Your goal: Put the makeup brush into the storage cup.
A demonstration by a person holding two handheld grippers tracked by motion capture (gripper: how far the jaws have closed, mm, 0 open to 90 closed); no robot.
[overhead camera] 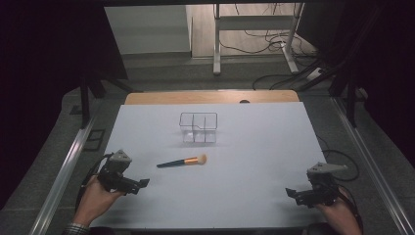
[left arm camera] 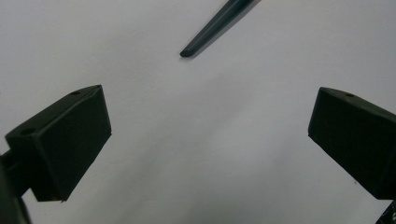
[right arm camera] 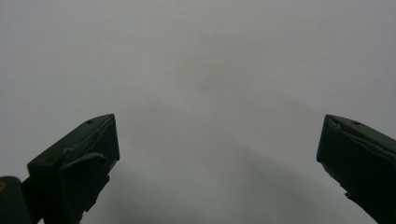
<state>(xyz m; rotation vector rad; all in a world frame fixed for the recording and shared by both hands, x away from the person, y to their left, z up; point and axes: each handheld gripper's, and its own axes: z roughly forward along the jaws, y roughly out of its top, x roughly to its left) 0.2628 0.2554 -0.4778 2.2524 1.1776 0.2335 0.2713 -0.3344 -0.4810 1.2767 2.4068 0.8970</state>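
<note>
Now your left gripper [overhead camera: 143, 182] and right gripper [overhead camera: 289, 192] sit low in frame, fingers wide apart and empty, brush [overhead camera: 182, 161] at centre.

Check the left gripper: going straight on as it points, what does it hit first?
Probably the dark handle end of the orange-bristled makeup brush, lying ahead, slightly off centre, of the open left gripper. Only bare white tabletop lies between; depth is uncertain.
</note>
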